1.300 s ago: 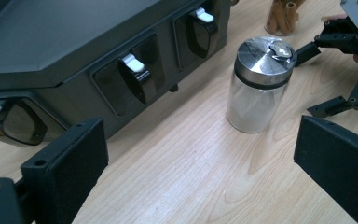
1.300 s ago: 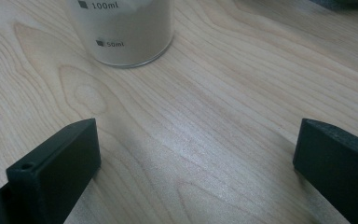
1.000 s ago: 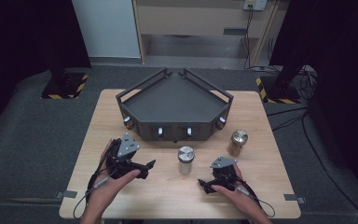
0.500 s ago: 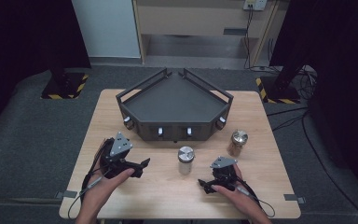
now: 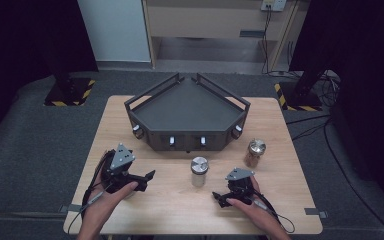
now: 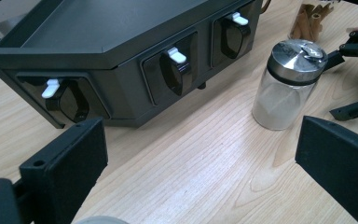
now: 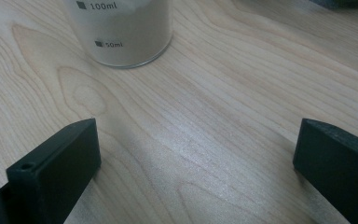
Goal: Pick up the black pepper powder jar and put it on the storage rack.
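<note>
Meanwhile, the jar with white powder (image 5: pixel 199 171) stood upright on the worktop (image 5: pixel 180 210), just in front of the dark angular rack (image 5: pixel 186 112) and between the two tools. Relative to that jar, the left tool (image 5: pixel 147 176) lay to its left, held in the person's left hand (image 5: pixel 105 197), with its jaws spread wide and holding nothing. Compared with the earlier frames, this tool had drawn back toward the person's edge of the worktop and slightly away from the rack, so it sat farther from the jar than a second before. In the left gripper view the jar (image 6: pixel 289 86) appeared ahead between the parted jaws, near the rack's front face with its three white toggle switches (image 6: pixel 177 55).

The right tool (image 5: pixel 220 197) rested to the right of the jar and nearer the person, in much the same place as earlier, its jaws likewise released and empty. In the right gripper view the jar's base (image 7: pixel 121 32), marked 100ml and 50ml, stood just beyond the open jaws. A second jar with brown sticks (image 5: pixel 254 152) stood farther right of the powder jar, apart from both tools, unmoved.
</note>
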{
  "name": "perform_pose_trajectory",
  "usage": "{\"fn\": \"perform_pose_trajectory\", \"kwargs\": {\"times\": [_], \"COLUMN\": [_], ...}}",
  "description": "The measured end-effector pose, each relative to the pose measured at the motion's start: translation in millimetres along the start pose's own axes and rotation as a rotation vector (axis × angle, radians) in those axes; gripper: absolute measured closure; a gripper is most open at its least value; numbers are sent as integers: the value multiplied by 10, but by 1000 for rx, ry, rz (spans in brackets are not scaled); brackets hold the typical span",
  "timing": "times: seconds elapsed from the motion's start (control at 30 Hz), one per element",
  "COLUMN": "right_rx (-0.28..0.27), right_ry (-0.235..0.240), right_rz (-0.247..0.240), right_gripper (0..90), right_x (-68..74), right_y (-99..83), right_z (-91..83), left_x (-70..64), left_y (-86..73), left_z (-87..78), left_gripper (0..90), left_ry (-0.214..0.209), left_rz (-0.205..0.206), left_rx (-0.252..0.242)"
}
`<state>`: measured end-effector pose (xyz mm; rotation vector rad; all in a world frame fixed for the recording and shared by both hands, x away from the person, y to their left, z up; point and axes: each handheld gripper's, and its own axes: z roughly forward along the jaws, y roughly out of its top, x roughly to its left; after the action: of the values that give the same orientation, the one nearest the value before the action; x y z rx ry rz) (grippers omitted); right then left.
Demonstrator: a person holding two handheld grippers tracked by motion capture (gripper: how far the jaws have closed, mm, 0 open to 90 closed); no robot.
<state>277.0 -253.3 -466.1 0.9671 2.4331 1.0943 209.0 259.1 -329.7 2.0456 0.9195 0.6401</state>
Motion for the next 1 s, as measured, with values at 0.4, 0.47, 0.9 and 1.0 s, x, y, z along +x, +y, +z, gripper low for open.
{"fn": "perform_pose_trajectory", "kwargs": {"times": [0.4, 0.47, 0.9, 1.0], "right_rx": [0, 0, 0, 0], "right_ry": [0, 0, 0, 0], "right_rz": [0, 0, 1, 1], "right_gripper": [7, 7, 7, 7], "right_x": [0, 0, 1, 1], "right_y": [0, 0, 0, 0], "right_z": [0, 0, 0, 0], "left_x": [55, 46, 73, 73], "left_y": [-119, -139, -286, -330], "left_z": [-77, -90, -102, -99], "left_gripper": [7, 8, 9, 9], "left_ry": [32, 50, 82, 92], "left_rz": [-27, -19, -37, -39], "left_rx": [-28, -31, -47, -50]}}
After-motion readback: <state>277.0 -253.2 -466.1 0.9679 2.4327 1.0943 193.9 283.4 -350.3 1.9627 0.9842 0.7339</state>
